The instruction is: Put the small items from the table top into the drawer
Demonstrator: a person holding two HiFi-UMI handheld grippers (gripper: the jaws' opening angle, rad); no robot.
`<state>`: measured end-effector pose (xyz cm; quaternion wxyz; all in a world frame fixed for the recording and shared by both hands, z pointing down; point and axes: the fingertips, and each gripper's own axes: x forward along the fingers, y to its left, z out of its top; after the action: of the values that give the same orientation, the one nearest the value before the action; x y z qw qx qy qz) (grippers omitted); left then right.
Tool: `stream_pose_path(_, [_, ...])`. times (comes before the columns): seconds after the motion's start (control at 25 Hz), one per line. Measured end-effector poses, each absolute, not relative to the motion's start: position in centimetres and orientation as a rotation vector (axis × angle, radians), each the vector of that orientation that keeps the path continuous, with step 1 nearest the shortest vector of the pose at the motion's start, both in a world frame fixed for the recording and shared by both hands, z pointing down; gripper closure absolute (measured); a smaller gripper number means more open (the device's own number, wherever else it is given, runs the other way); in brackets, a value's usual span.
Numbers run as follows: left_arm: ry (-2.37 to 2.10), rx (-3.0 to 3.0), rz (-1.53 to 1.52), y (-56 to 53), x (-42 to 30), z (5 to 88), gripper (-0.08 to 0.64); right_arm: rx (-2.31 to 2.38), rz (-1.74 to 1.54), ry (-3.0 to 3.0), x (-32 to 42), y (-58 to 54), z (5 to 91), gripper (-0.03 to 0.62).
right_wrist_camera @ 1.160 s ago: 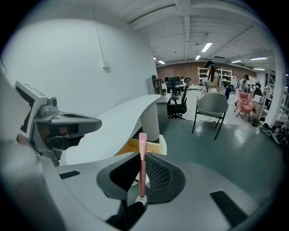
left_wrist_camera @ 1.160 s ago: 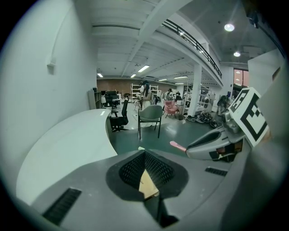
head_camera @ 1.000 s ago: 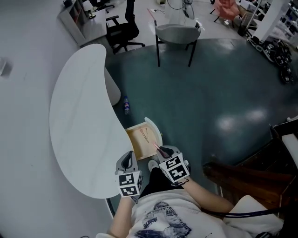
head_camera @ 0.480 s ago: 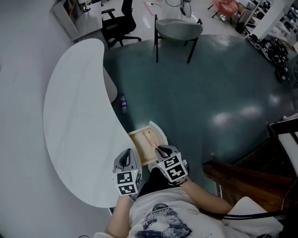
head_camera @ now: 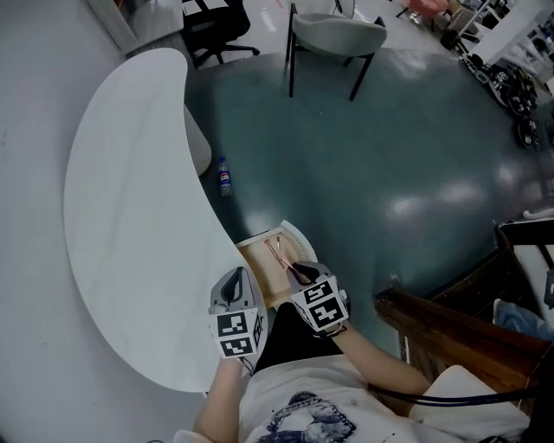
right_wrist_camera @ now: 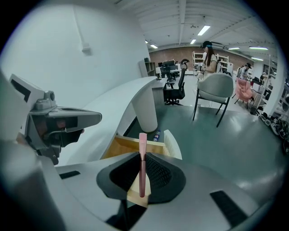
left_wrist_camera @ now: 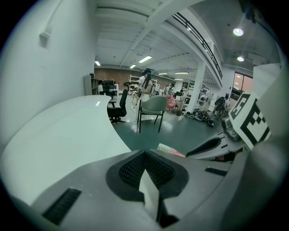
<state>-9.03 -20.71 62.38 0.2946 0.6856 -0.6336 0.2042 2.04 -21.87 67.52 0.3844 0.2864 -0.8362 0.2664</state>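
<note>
A pale wooden drawer (head_camera: 253, 261) stands pulled out from under the white curved table (head_camera: 130, 216), with two thin pink sticks (head_camera: 276, 253) lying in it. My right gripper (head_camera: 299, 272) hovers at the drawer's near right corner, shut on a pink pen (right_wrist_camera: 142, 168) that points forward over the drawer (right_wrist_camera: 118, 149). My left gripper (head_camera: 232, 292) is beside it over the table's near edge, jaws shut with nothing between them (left_wrist_camera: 144, 153). Each gripper shows in the other's view: the right one (left_wrist_camera: 211, 146) and the left one (right_wrist_camera: 67, 119).
A blue bottle (head_camera: 224, 179) lies on the dark green floor by the table's white column (right_wrist_camera: 145, 108). A grey chair (head_camera: 336, 36) stands farther off, a black office chair (head_camera: 216, 17) beyond the table. Dark wooden furniture (head_camera: 450, 322) is close on my right.
Both grippers have sunk and edged forward together toward the open drawer. The pink pen stays held in the right gripper and now reaches over the drawer's near corner.
</note>
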Motion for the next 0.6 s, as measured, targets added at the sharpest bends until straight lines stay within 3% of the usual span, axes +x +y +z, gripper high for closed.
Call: stream_pose_path(0.6, [-1.728,1.802,0.576,-21.8,-12.3,65.7,0.537,0.676,0.675,-2.085,-1.7,-21.9,74.7,0.534])
